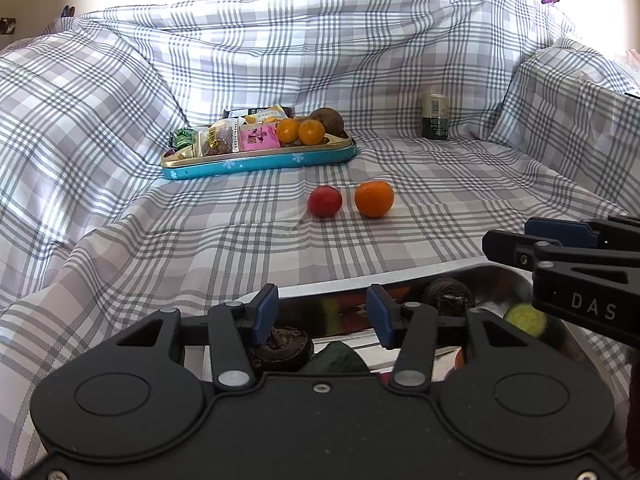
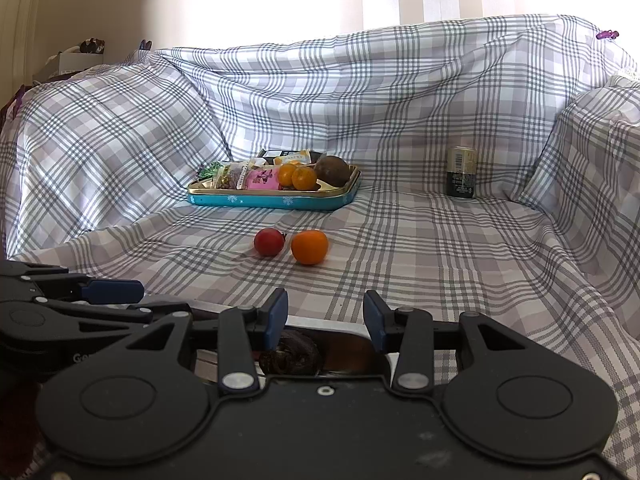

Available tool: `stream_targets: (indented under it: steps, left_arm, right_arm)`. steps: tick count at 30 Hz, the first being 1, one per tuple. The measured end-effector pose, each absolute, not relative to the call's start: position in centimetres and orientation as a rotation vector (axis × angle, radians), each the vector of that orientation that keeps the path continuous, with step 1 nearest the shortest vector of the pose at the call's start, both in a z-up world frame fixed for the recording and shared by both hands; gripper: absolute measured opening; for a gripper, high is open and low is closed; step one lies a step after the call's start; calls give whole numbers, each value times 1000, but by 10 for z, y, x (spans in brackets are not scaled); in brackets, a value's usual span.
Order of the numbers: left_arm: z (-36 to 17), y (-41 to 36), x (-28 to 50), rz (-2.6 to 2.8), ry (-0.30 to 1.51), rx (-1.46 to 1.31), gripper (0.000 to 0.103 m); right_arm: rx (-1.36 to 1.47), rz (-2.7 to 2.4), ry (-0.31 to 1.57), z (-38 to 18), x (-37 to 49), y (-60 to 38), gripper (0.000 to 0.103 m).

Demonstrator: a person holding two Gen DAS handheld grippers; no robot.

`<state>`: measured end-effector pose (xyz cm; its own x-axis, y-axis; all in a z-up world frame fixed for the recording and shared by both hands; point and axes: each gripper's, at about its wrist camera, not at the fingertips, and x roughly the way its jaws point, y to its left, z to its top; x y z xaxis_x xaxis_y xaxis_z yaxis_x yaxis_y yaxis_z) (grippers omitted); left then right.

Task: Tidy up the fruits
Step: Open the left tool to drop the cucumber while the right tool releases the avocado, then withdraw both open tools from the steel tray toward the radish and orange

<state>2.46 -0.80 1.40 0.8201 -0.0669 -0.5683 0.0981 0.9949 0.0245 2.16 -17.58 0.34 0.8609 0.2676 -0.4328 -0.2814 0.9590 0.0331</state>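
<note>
plaid sheet (image 1: 120,200) with lots of bare room around the red fruit (image 1: 325,201) and orange (image 1: 374,199), teal tin (image 1: 256,162) further back, left tool (image 1: 322,314) and right tool (image 2: 326,316) both spread wide, gripping nothing, hovering over the metal tray (image 1: 400,280)

Matt woven cloth (image 1: 440,184); glossy, seemingly metal tin (image 1: 256,162).

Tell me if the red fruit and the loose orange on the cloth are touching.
Apart. The left wrist view shows a strip of checked cloth between the red fruit and the loose orange; the right wrist view shows the same gap.
</note>
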Motion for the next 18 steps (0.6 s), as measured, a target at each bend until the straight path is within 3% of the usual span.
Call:
stream_targets:
  steps: [18]
  left_arm:
    - [8,-4,32,-39,656,40,56]
  right_arm:
    - [-43,276,460,0,24,-175,44]
